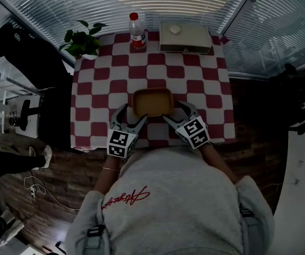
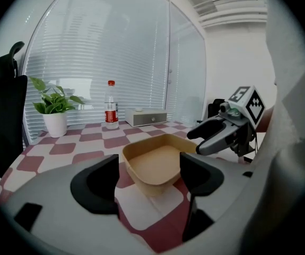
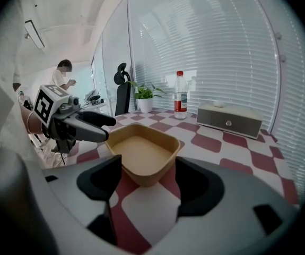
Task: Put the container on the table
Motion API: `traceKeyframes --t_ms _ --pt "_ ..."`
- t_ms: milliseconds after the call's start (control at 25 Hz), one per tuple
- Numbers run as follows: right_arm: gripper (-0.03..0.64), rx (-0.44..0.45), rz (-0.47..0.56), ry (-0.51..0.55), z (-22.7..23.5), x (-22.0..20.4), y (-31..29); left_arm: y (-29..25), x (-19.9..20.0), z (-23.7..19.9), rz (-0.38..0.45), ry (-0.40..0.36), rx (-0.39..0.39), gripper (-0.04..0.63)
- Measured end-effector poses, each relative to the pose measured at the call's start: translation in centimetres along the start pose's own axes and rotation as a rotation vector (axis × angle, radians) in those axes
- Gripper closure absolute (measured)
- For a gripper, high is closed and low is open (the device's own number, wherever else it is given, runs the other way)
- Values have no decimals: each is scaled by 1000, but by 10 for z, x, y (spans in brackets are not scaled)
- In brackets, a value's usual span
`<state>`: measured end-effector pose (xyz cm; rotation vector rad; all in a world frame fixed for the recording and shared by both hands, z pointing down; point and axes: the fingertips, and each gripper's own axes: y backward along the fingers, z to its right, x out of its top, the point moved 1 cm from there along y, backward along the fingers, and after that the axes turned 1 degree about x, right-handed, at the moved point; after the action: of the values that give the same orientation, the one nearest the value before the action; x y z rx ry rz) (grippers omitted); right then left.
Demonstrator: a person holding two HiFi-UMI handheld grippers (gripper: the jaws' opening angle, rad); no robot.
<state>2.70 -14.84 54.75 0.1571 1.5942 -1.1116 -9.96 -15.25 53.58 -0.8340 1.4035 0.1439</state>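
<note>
Container (image 1: 151, 102): smooth, tan, shallow, rounded-rectangular tub

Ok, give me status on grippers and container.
Left gripper open, right gripper open, each at a near corner of the container. Container sits on the table, empty. Nothing in the way; bottle, plant, box at far edge.

Container (image 1: 152, 102) at near edge; bottle (image 1: 137, 32), box (image 1: 185, 36), plant (image 1: 83, 39) along far edge; room between.
</note>
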Motion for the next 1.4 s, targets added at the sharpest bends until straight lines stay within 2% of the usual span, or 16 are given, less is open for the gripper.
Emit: traceKeyframes --t_ms 280,480,960,1400 --pt "311 -4 63 10 -1 22 6 4 18 -2 28 24 14 249" --pt "311 -29 141 34 -5 48 15 11 39 -3 84 20 21 249" --pt "311 -79 242 51 -3 83 33 22 74 0 159 -43 33 249" --pt "313 -79 296 58 -3 102 42 29 101 2 210 -73 56 249"
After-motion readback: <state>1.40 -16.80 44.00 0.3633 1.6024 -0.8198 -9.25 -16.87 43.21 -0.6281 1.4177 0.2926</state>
